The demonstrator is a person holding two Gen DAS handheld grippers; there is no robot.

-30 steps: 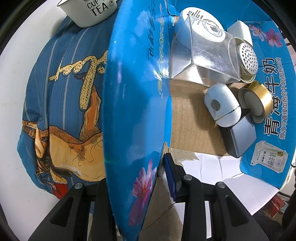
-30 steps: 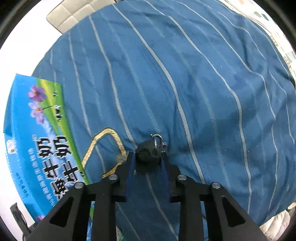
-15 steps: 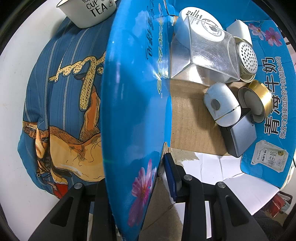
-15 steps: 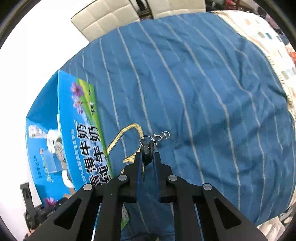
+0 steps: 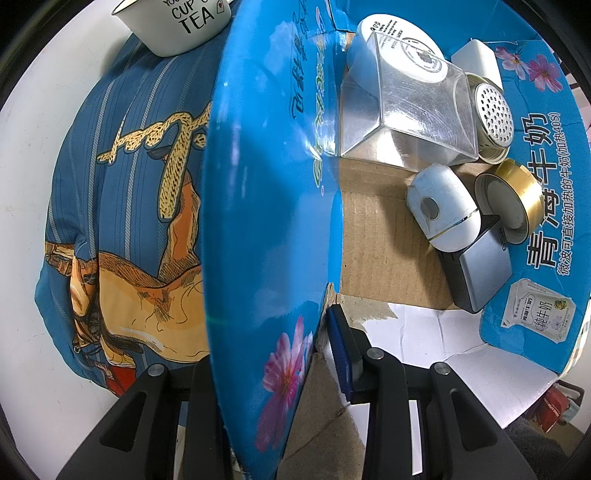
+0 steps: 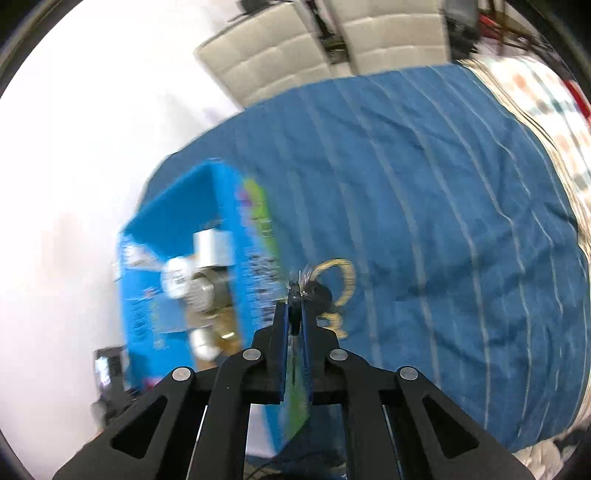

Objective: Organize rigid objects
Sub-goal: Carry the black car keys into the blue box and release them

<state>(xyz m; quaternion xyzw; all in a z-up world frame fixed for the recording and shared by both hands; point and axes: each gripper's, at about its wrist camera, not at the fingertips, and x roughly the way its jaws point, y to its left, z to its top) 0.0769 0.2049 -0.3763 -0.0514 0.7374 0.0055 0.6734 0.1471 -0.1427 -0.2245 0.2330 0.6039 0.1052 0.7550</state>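
Grip on the left: pinching the side flap (image 5: 258, 184) of the blue milk box (image 5: 546, 155) with the left gripper (image 5: 273, 354), jaws narrow and pressing on the cardboard from both sides. Probably pinning the flap upright so that the box mouth is staying open and the box is not sliding on the soft bed cover (image 5: 122, 184). Pointing straight down, looking past the flap onto the box floor.

Already lying inside, crowding toward the far side: clear plastic case (image 5: 406, 118) leaning over a white round tub (image 5: 399, 51), perforated tin (image 5: 493, 118), gold-rimmed tin (image 5: 513, 199), white oval case (image 5: 443, 210) touching a grey flat device (image 5: 480, 273), white block (image 5: 476, 59) in the corner. Leaving bare cardboard on the near side, likely room for the next piece. Waiting outside on the cover: a tea cup (image 5: 177, 26).

Grip on the right: clamping the right gripper (image 6: 294, 314) on a small black fob (image 6: 294, 291) with a bit of metal ring showing at its top, jaws nearly touching around its thin edge. Carrying it clear of the striped bed cover (image 6: 443, 221), well above the fabric, tilting steeply downward, with the open box (image 6: 177, 192) lying off to the left in a blurring view. Judging by that, heading toward dropping the fob in with the rest; needing a swing leftward over the box mouth before letting go.
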